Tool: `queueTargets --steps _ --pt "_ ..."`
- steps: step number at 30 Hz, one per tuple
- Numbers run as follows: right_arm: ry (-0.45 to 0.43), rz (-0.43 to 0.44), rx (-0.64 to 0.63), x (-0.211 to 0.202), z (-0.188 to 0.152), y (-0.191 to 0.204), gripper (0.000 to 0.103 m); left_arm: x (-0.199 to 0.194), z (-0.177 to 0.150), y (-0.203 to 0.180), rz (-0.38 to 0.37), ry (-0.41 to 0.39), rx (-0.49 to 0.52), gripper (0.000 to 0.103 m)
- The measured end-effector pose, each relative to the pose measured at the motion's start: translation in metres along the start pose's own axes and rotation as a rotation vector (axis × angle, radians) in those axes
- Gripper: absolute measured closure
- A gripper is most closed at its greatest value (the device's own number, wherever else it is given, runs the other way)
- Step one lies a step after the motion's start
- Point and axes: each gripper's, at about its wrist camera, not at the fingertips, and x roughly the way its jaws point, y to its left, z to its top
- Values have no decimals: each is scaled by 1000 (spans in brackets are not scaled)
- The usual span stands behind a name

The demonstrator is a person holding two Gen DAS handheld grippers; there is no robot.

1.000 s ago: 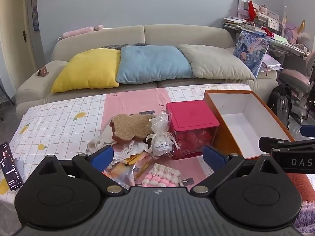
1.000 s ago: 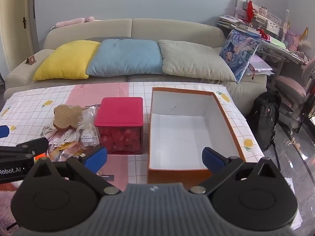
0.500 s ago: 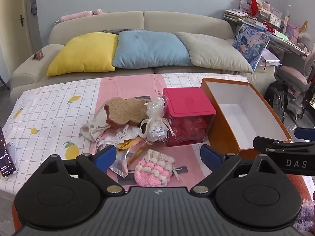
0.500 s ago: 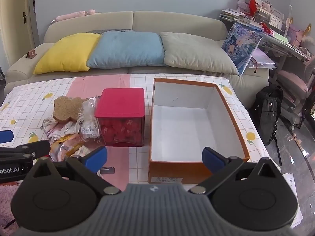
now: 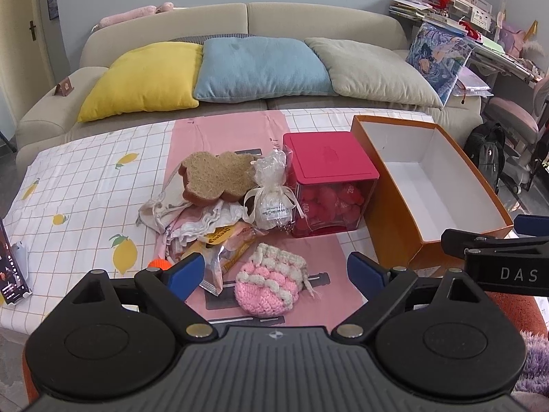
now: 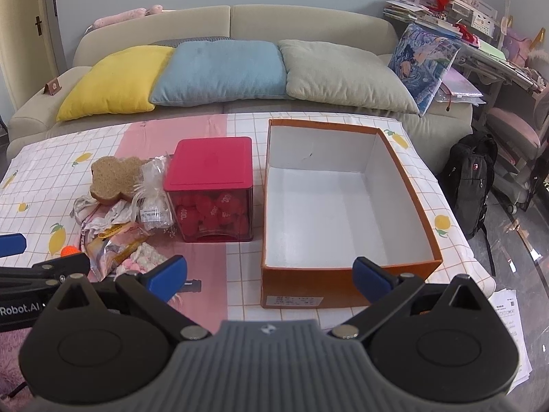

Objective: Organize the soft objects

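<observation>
- Two hand-held grippers in view, both w/ blue-tipped fingers spread wide, nothing between them: left hand-held gripper (image 5: 278, 273), right hand-held gripper (image 6: 269, 274).
- Left one sits low over near edge of counter (image 5: 79, 185), w/ pink-and-cream crochet pouch (image 5: 271, 283) lying on the pink strip directly between its fingertips, not touched.
- Just beyond pouch: crinkly snack packet (image 5: 226, 245), then crumpled cloth bags (image 5: 185, 219) w/ bear-shaped brown sponge (image 5: 214, 180) resting on top.
- Clear gift bag w/ white ribbon (image 5: 272, 201) stands upright beside sponge, touching red-lidded clear box (image 5: 329, 192) full of red pieces.
- Small orange item (image 5: 158, 263) peeks out by left fingertip; can't tell what it is.
- Right one faces open orange box (image 6: 343, 271), white inside, lying just right of red-lidded box, narrow gap between.
- Behind counter: beige sofa (image 6: 308, 20) w/ yellow cushion (image 6: 113, 80), blue cushion (image 6: 223, 70), grey cushion (image 6: 346, 75).
</observation>
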Motion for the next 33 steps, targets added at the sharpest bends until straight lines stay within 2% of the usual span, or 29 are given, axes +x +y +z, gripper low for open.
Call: queueTargets --steps 33 --pt "29 6 17 8 0 -1 3 3 -4 0 -3 15 1 0"
